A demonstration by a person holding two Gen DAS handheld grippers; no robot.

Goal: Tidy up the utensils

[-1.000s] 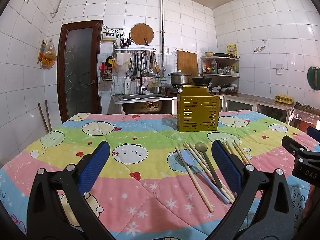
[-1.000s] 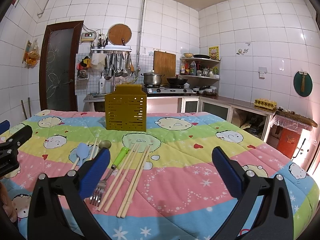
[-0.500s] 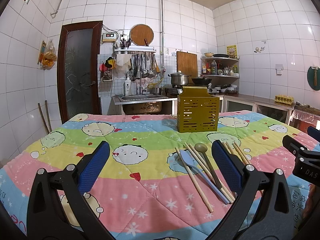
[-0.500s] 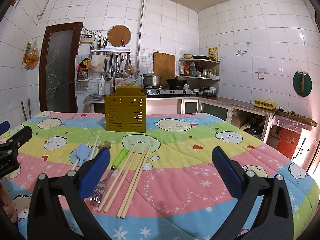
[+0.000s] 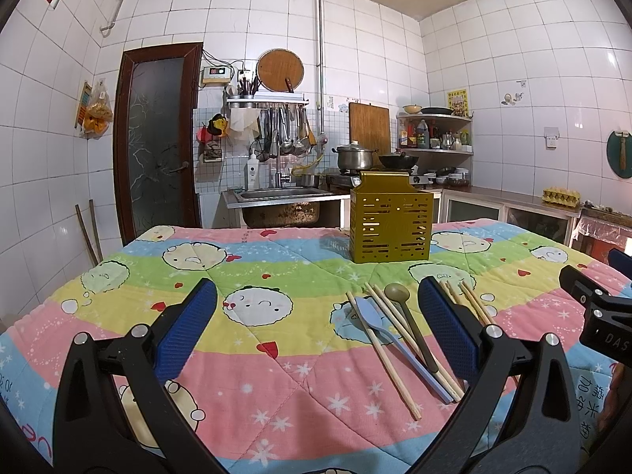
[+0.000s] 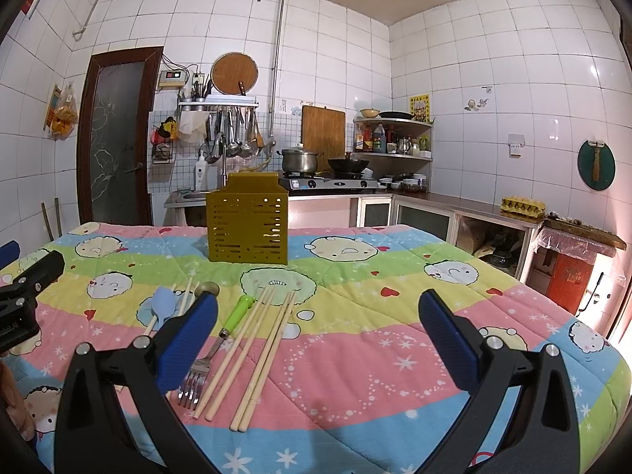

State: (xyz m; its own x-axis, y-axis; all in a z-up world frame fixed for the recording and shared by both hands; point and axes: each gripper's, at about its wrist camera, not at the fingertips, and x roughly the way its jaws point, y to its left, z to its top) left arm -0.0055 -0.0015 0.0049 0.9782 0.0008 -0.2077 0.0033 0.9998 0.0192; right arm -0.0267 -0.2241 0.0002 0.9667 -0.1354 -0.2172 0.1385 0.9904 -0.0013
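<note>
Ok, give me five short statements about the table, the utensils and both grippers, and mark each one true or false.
1. The slotted mustard-yellow plastic utensil holder stands upright on the quilt. True.
2. The green-handled metal fork is already in the holder. False: it lies on the colourful cartoon quilt.
3. The left gripper grips a chopstick. False: it is open and holds nothing.
4. The light-blue plastic spoon lies among wooden chopsticks. True.
5. The right gripper is open. True.
</note>
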